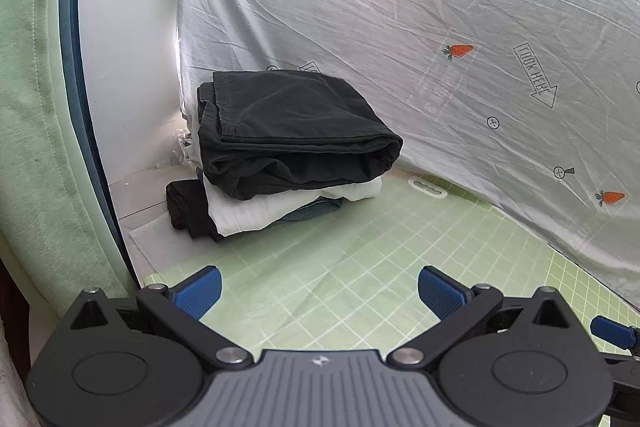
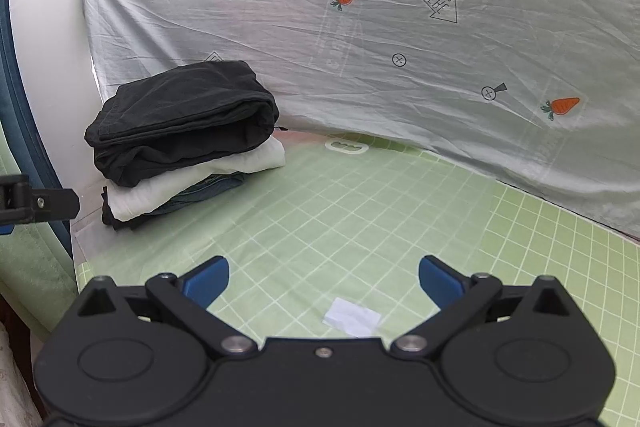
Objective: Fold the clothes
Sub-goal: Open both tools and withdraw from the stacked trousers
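A stack of folded clothes (image 1: 288, 147) rests at the far left of the green grid mat (image 1: 360, 267). A black garment (image 2: 180, 119) lies on top, with a white one (image 2: 192, 183) under it and darker pieces at the bottom. My left gripper (image 1: 319, 291) hovers open over the mat, in front of the stack, with nothing between its blue fingers. My right gripper (image 2: 323, 282) is open too, above the mat and to the right of the stack (image 2: 184, 143). A blue fingertip of the right gripper (image 1: 612, 333) shows at the left wrist view's right edge.
A wrinkled pale sheet (image 1: 440, 27) printed with carrots and arrows hangs behind the mat. A green padded surface (image 1: 36, 107) with a dark blue edge rises at the left. A small white patch (image 2: 352, 317) lies on the mat (image 2: 400, 211). A white handle cut-out (image 2: 345, 147) sits at the mat's far edge.
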The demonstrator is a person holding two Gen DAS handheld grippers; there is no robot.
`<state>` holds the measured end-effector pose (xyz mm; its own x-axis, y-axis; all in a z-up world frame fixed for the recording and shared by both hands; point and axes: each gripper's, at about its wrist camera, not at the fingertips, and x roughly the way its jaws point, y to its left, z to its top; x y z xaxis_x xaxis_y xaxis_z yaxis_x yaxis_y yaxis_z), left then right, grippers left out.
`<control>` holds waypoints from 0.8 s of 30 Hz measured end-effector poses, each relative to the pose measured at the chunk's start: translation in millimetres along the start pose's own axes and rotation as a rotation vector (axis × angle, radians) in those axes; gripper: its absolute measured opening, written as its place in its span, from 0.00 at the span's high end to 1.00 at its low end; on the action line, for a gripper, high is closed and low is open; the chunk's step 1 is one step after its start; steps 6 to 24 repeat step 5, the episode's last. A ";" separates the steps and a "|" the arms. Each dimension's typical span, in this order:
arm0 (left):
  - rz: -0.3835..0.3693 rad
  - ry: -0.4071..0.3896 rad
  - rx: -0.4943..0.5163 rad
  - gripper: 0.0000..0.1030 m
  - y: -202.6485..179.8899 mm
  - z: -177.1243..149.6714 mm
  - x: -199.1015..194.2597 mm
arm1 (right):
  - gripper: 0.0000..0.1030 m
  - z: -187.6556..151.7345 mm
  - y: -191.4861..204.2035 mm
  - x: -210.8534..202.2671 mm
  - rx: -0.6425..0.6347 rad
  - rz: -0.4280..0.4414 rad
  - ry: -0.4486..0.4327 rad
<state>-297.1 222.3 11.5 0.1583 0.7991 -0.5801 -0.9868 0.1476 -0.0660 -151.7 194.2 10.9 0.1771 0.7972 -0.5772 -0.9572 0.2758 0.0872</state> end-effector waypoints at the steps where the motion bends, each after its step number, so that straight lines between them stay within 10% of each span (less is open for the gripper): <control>1: -0.001 0.000 0.000 0.00 -0.1 0.0 0.1 | 0.01 0.1 0.2 -0.1 -0.001 -0.002 0.000; 24: -0.004 -0.001 -0.002 0.00 -0.5 0.1 -0.3 | 0.01 0.7 0.5 -1.1 0.001 -0.005 -0.003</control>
